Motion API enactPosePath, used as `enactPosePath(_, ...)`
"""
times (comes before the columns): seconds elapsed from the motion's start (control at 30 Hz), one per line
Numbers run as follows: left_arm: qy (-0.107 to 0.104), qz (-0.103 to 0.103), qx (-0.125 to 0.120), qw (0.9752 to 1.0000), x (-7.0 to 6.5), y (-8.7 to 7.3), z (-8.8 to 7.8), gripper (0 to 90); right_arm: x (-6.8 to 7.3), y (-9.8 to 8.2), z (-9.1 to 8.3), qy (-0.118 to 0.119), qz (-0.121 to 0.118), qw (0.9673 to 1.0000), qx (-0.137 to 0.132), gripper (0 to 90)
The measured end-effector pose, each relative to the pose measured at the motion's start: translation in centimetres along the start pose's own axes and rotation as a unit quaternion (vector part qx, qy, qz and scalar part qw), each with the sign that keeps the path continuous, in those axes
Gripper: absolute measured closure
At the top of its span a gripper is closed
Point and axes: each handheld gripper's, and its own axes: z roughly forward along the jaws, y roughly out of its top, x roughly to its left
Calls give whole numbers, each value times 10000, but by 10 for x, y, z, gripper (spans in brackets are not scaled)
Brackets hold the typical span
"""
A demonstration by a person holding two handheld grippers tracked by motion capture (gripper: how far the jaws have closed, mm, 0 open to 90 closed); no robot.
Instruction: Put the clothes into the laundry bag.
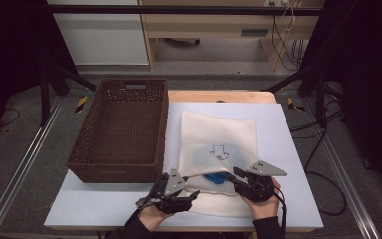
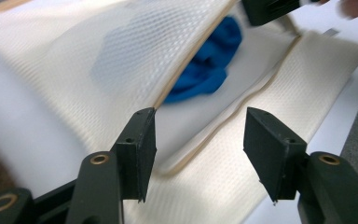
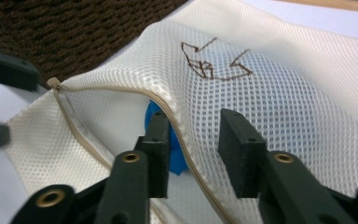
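White mesh laundry bag (image 1: pixel 218 144), limp and light, blue cloth (image 1: pixel 214 178) inside. Best pinched along the zipper hem. Left tongs (image 1: pixel 191 195) open, empty; right tongs (image 1: pixel 232 174) parted astride that hem, not clamping.

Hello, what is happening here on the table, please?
A person holds a gripper in each hand at the open mouth of a white mesh laundry bag on the table. A blue cloth lies inside the opening. The right gripper has the bag's upper zipper edge between its open jaws. The left gripper, jaws open, holds nothing. A brown wicker basket stands left of the bag.
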Motion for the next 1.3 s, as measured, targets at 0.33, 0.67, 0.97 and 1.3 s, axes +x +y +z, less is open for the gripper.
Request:
enactPosePath(0.33,284,-303,220,9989,33,-28,1,436,-1,-6,-18,-401,190,9990,-15,422)
enactPosePath(0.67,208,-420,432,9980,45,-34,13,517,-24,-38,-36,-1300,621,9886,432,434)
enactPosePath(0.97,3,-461,731,9963,50,-45,24,671,-39,-53,-18,-1237,772,9829,1121,589)
enactPosePath(1.3,94,-207,611,9979,37,-44,22,720,-47,-52,-15,-1363,656,9803,1267,636)
